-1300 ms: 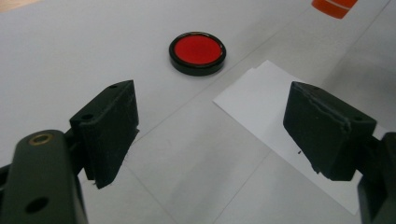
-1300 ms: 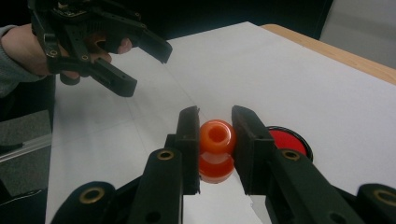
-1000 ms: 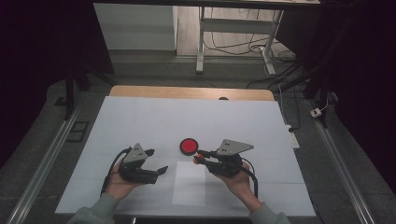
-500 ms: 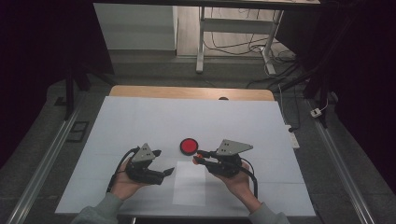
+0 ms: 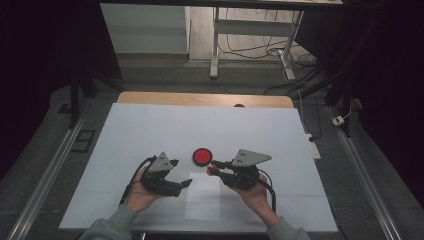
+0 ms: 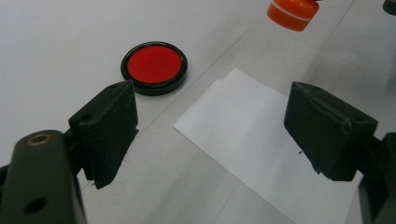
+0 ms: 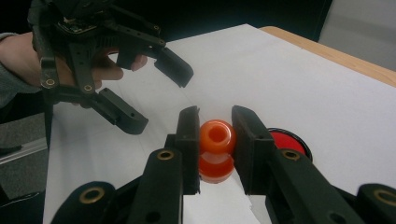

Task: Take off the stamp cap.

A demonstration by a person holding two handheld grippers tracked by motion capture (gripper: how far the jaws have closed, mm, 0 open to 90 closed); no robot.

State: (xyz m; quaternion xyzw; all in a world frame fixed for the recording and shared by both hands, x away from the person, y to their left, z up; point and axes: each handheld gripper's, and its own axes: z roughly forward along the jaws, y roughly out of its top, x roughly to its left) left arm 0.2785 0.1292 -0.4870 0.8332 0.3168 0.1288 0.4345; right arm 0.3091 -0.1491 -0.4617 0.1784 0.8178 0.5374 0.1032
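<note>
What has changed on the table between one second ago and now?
The left gripper has moved toward the middle, closer to the white paper, jaws open. Everything else stayed: the right gripper keeps holding the orange piece, and the red disc lies in the same place.

From my left claw's camera, the orange spool (image 6: 293, 13) is cut off by the top edge. From my right claw's camera, the claw's jaws cover both sides of that spool and most of the red disc (image 7: 287, 140). From above, the spool is too small to make out.
</note>
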